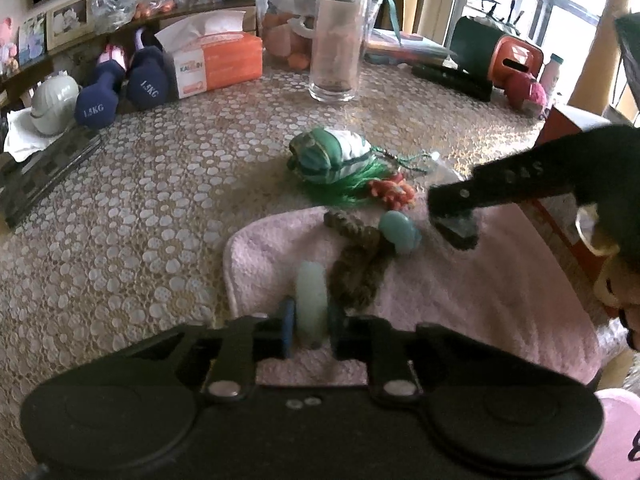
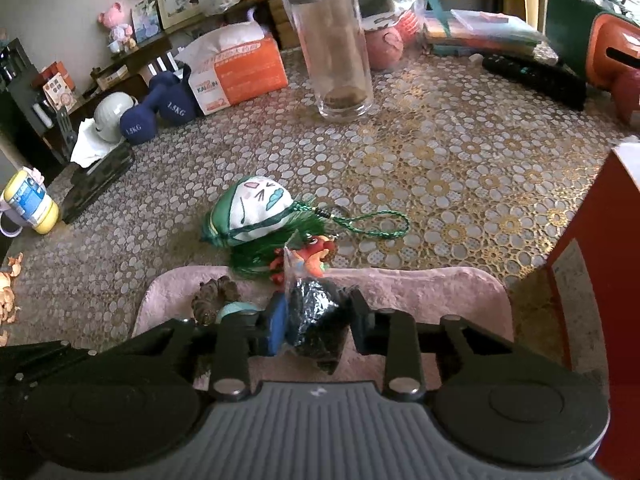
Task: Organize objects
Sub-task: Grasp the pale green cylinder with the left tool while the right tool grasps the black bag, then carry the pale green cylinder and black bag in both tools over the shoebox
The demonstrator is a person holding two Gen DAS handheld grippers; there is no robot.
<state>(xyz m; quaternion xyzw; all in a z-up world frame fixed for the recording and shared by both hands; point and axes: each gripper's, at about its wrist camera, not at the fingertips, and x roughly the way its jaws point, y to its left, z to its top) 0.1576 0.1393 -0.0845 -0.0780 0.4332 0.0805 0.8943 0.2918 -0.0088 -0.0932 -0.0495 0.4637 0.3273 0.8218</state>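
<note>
A: Where is the pale green, rounded jade-like stone (image 1: 311,305) at this moment?

B: It stands on edge between the blue-padded fingers (image 1: 286,326) of the left gripper (image 1: 311,330), which are clamped narrow on it, low over the pink fleecy towel (image 1: 480,300) spread on the bench (image 1: 140,208).

A: And the right gripper (image 2: 316,326)?

B: Its fingers (image 2: 277,326) press from both sides on a black crinkled lump in clear wrap (image 2: 316,328), also over the towel. In the left view that gripper sits at about two o'clock from the stone.

A: What lies around them?

B: At one o'clock from the stone, just beside it, lies a brown knobbly cone-like piece (image 1: 356,264); touching its far end is a turquoise smooth pebble (image 1: 400,232). Past the towel's far edge, at twelve o'clock, sit a small orange-red figurine (image 1: 394,192) and a green-and-white stuffed cloth charm with a tassel and cord loop (image 1: 332,156).

A: Farther out?

B: A tall clear glass jar (image 1: 338,36) stands upright at twelve o'clock, an orange tissue box (image 1: 216,56) at eleven, two dark blue dumbbells (image 1: 120,88) beside it, and a red box (image 2: 600,280) at three o'clock in the right view.
</note>
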